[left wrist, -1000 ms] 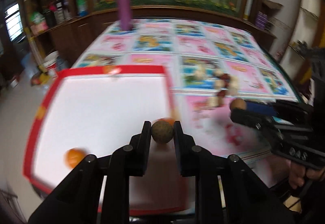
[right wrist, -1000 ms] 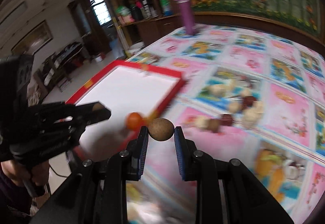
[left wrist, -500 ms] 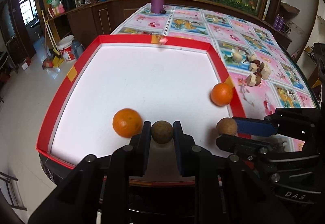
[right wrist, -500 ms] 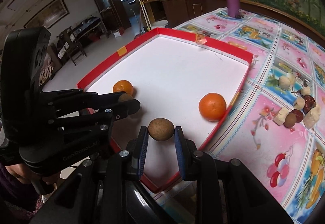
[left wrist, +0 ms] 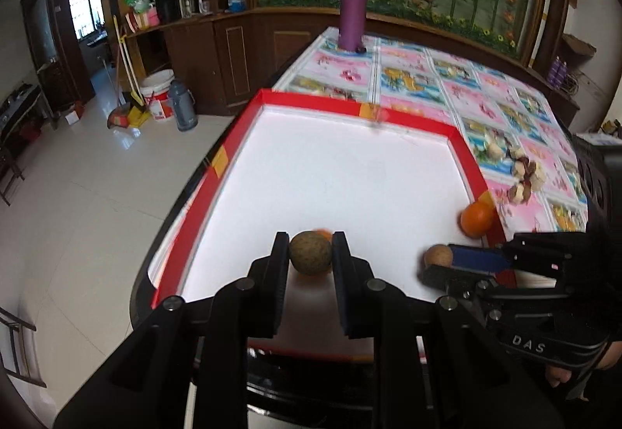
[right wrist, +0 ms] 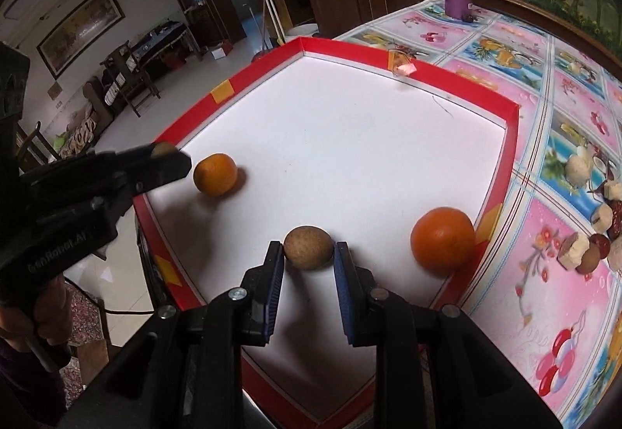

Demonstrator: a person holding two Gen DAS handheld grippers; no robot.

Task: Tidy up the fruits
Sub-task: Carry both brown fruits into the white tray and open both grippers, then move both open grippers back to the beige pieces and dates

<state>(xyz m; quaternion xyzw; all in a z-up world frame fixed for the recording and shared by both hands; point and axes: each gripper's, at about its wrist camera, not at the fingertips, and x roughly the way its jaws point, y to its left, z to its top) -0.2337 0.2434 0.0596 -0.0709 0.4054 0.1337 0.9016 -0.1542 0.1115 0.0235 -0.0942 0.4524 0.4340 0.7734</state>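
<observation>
My left gripper is shut on a small brown round fruit above the near left part of the white tray with a red rim. An orange lies right behind it, mostly hidden; it shows whole in the right wrist view. My right gripper is shut on a second brown round fruit over the tray's near edge. It also shows in the left wrist view. A second orange rests against the tray's right rim.
A cluster of small fruits and pale chunks lies on the flowered tablecloth right of the tray. A purple bottle stands at the table's far end. The floor drops off left of the tray.
Both grippers have moved left over the tray, each still holding its brown fruit. The left gripper now hangs in front of the left orange.
</observation>
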